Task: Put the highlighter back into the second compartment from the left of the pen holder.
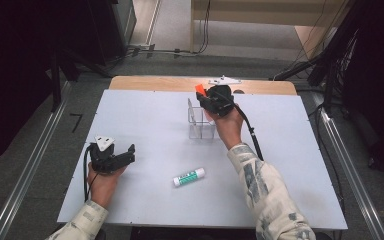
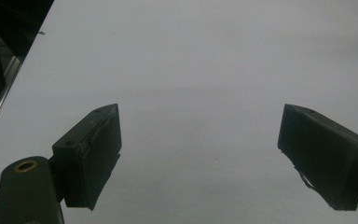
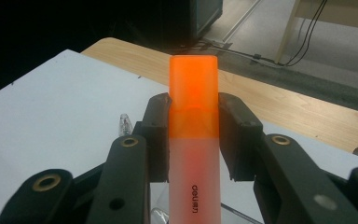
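In the right gripper view the orange highlighter is cut off at the bottom edge, so its lower end is hidden. The right gripper clamps it from both sides, above the clear plastic box. Nearer on the tabletop lies a glue stick (label unreadable). The left gripper rests wide open, empty.

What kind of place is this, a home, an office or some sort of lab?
Most likely a lab or test room: a white table stands between metal floor rails, cables trail over grey carpet, and each hand holds a wired gripper.
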### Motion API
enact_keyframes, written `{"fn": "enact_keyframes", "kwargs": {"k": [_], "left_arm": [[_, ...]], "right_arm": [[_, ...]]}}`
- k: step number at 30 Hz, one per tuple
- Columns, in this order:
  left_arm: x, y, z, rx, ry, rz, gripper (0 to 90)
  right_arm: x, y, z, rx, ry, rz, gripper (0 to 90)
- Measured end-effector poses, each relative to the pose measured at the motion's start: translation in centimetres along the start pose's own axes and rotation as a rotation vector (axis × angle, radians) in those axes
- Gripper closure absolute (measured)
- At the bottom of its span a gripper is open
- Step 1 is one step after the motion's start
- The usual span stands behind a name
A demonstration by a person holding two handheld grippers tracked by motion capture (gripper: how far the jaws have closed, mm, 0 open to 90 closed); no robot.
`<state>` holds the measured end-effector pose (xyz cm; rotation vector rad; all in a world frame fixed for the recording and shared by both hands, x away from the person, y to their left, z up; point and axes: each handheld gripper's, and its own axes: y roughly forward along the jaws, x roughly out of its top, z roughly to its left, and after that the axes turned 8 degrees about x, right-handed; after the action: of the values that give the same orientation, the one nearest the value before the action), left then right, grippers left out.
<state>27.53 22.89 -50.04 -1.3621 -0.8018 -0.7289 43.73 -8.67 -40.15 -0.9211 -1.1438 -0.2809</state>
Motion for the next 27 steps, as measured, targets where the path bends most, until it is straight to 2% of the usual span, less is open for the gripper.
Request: {"fn": "enact_keyframes", "kwargs": {"k": [12,27], "left_arm": [[0.0,0.0,0.0,0.001,0.000,0.000,14.1],[0.0,0.1,-0.1,0.001,0.007,0.005,14.1]], "right_arm": [[-1.3,-0.6,-0.1,0.009,0.007,0.005,63.1],[-4.3,-1.5,-0.4,0.027,0.018,0.023,59.6]]}}
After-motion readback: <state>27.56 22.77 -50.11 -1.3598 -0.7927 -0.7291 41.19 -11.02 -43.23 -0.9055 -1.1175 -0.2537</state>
